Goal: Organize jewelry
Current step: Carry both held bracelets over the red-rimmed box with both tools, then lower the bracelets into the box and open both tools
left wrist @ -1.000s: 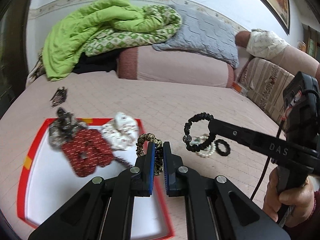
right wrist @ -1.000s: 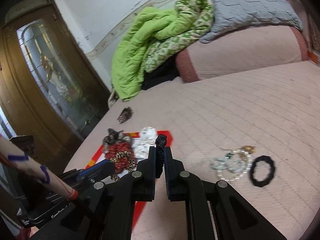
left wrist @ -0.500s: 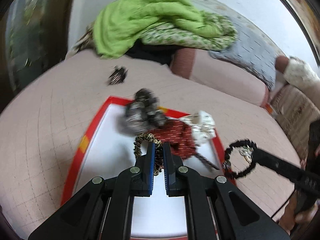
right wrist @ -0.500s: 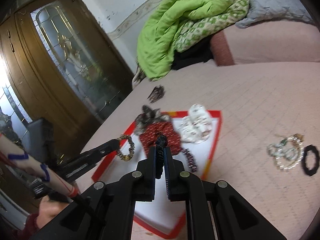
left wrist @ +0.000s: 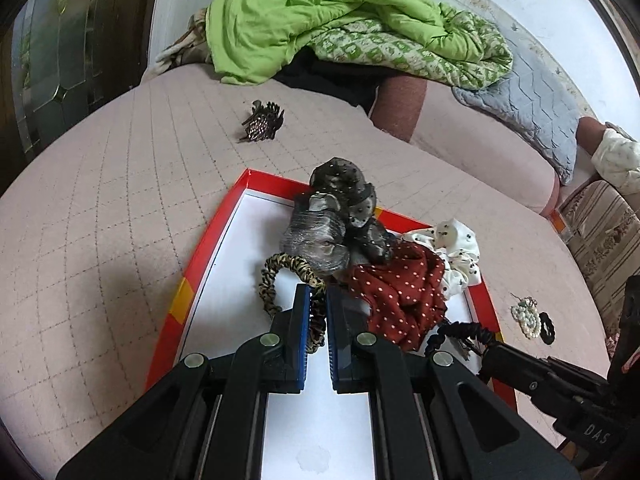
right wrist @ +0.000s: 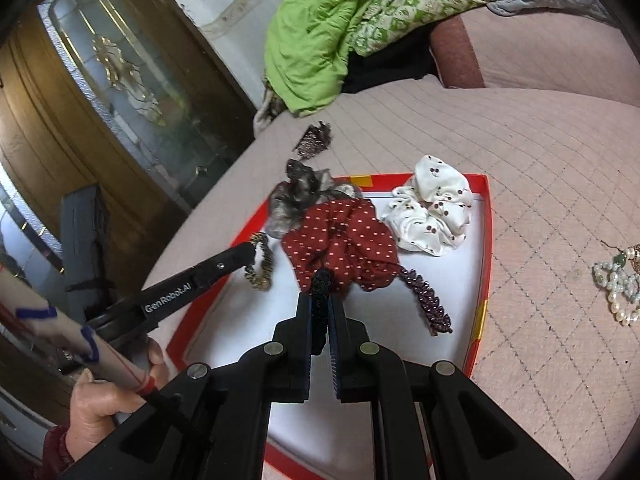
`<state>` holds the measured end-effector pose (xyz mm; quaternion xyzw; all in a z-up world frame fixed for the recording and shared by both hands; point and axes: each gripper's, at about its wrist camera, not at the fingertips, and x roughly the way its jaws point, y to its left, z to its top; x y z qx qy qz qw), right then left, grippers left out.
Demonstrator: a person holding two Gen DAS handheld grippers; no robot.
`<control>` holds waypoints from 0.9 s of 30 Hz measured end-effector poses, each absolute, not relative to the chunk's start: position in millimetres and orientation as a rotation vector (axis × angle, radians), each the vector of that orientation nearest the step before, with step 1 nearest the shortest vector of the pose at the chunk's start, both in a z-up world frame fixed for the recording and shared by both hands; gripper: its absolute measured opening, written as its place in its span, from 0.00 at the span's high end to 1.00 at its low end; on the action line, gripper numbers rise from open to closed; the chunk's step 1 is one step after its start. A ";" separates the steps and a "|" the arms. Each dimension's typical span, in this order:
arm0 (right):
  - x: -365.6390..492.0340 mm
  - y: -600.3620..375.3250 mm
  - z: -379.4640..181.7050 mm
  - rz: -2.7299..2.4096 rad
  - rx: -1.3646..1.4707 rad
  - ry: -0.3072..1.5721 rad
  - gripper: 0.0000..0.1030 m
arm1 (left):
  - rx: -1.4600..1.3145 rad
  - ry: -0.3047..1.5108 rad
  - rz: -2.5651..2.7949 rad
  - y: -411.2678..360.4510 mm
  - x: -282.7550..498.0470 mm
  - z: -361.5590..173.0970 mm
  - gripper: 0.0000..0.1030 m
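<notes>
fingers of the left gripper [left wrist: 316,312] are nearly closed, pinching the leopard-print hair tie [left wrist: 280,276]; the loop sticks out ahead and to the left of the tips. 1 second ago this gripper sat at the tray's right edge with the tie out over the bed; now it is over the white floor of the red-rimmed tray [left wrist: 212,232], tie hanging just beside the grey scrunchie [left wrist: 316,236]. whether the tie touches the tray floor, cannot tell. right of that lie the black dotted scrunchie [left wrist: 348,192], the red polka-dot scrunchie [left wrist: 400,292] and the white printed scrunchie [left wrist: 456,252], all in the tray. a beaded purple piece [right wrist: 426,300] lies by the red one.

fingers of the right gripper [right wrist: 320,308] are also almost shut, clamped on the black braided hair tie [right wrist: 322,280]. 1 second ago it was out over the bed near the pearls; now it is above the tray, tie at the near edge of the red scrunchie.

so both ties have been carried in and look ready to drop; release not yet done. left on the bed: brown claw clip [left wrist: 262,122] far left, pearl bracelet [left wrist: 526,316] and black ring tie [left wrist: 546,328] right of the tray.
</notes>
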<state>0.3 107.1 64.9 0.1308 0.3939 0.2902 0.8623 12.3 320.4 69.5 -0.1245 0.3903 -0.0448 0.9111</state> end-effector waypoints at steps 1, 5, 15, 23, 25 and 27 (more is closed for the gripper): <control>2.2 107.7 63.6 0.599 0.266 0.832 0.92 | -0.256 0.808 -0.093 320.0 14.4 68.4 0.93; 6.1 107.8 59.0 0.566 0.230 0.853 0.92 | -0.239 0.825 -0.099 313.1 18.6 63.6 0.93; 17.6 100.9 52.8 0.590 0.239 0.884 0.91 | -0.218 0.845 -0.076 301.6 26.4 56.7 0.93; 20.3 96.4 46.7 0.572 0.222 0.898 0.91 | -0.167 0.881 -0.061 286.0 34.2 47.8 0.93; 21.1 98.0 44.2 0.577 0.218 0.910 0.90 | -0.177 0.886 -0.056 287.2 35.0 46.9 0.93; 20.1 102.3 42.4 0.577 0.189 0.915 0.89 | -0.195 0.888 -0.049 289.9 34.9 46.2 0.93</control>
